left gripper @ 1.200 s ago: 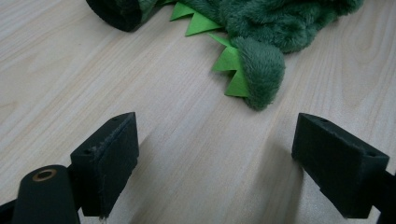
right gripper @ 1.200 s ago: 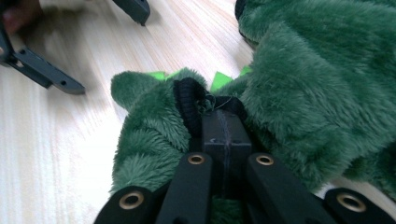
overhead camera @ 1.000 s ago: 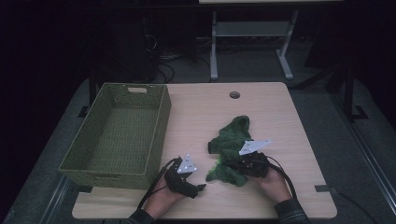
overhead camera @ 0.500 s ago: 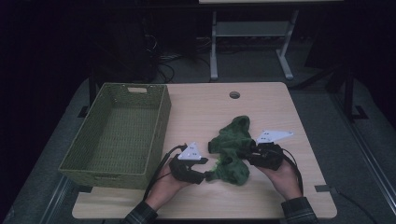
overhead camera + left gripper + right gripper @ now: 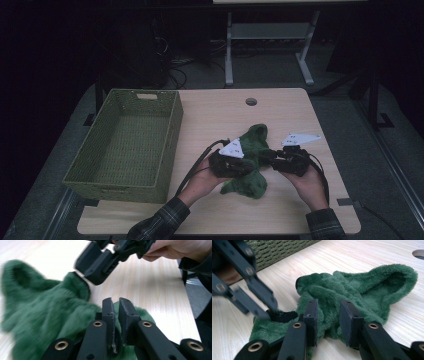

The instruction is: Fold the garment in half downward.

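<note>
Plaid sleeve (image 5: 159, 221); black claws, brass screws, white three-cornered plates.

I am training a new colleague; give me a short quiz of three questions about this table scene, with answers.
1. True or false: the green cloth lies inside the woven basket.
2. In the high view, the basket stands where from the cloth? A) left B) right C) in front, nearer the person
3. What is between the jaws of the right hand-held gripper?
Key: 1 false; 2 A; 3 the green cloth.
</note>
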Action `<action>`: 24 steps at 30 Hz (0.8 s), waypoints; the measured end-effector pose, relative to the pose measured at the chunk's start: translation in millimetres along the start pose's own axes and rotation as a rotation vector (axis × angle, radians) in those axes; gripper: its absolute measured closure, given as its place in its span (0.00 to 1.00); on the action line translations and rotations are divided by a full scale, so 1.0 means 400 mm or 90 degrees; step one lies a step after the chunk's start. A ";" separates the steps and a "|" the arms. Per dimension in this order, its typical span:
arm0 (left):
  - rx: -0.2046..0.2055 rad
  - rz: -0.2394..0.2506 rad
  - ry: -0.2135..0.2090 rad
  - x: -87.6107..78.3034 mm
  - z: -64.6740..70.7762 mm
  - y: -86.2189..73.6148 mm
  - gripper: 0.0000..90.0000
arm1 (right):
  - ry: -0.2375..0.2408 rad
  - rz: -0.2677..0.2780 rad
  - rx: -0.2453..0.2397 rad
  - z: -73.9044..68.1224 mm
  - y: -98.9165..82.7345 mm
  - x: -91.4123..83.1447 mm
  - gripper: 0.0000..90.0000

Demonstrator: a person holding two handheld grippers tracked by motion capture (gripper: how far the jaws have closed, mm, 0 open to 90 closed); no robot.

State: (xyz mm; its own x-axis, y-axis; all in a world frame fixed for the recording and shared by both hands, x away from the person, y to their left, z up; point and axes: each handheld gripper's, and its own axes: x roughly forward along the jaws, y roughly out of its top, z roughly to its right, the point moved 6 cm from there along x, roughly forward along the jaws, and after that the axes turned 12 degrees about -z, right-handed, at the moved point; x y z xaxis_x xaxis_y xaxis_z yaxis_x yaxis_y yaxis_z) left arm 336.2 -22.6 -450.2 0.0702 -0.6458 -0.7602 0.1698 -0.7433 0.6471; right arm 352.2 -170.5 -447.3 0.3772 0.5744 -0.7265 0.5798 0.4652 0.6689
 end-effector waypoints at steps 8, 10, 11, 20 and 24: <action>-0.001 -0.065 -0.016 0.063 0.003 -0.065 0.97 | -0.015 0.003 0.013 0.035 0.016 -0.001 0.63; -0.001 -0.068 -0.012 0.065 0.001 -0.073 0.98 | -0.016 0.011 0.019 0.051 0.025 0.000 0.61; -0.004 -0.069 -0.012 0.066 0.000 -0.076 0.98 | -0.016 0.016 0.025 0.058 0.027 0.001 0.60; -0.011 -0.069 -0.010 0.072 -0.002 -0.088 0.99 | -0.035 -0.009 0.049 0.113 0.066 0.038 0.50; -0.014 -0.070 -0.009 0.074 -0.002 -0.089 0.99 | -0.047 -0.013 0.056 0.147 0.091 0.054 0.48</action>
State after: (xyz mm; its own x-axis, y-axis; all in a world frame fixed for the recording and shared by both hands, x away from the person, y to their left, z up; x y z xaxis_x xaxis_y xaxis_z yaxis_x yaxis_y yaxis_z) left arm 332.9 -15.1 -495.8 0.0358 -0.5630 -0.8257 0.1970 -0.8060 0.5581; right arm 424.0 -180.9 -448.0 0.4151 0.5128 -0.7515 0.6475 0.4137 0.6400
